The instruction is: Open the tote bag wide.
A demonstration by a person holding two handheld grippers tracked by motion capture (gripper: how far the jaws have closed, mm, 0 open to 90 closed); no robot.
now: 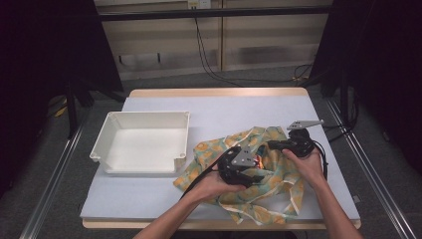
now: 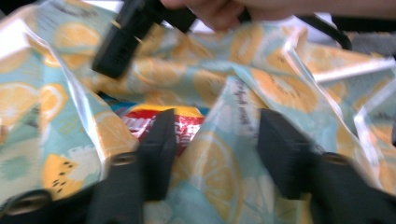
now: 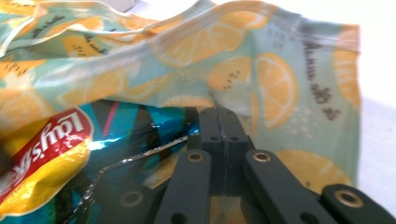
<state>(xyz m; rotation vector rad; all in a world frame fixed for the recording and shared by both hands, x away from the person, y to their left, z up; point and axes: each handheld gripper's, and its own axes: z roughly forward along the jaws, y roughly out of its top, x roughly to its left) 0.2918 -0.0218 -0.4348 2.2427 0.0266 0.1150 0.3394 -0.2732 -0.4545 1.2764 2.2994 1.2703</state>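
A crumpled bag (image 1: 259,172) printed with orange and lemon slices on pale teal, edged in cream, lay on the near right part of the worktop, its mouth gaping. Inside it lay a glossy chip packet (image 3: 51,154), teal and yellow with a red logo band, partly covered by the bag's folds and lying flat near the opening.

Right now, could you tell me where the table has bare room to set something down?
Bare table runs along the far edge behind the white bin and the lemon-print bag. Another free strip lies at the near left, in front of the bin. The bin itself is empty. The near right is crowded: the bag, the chip packet and both grippers.
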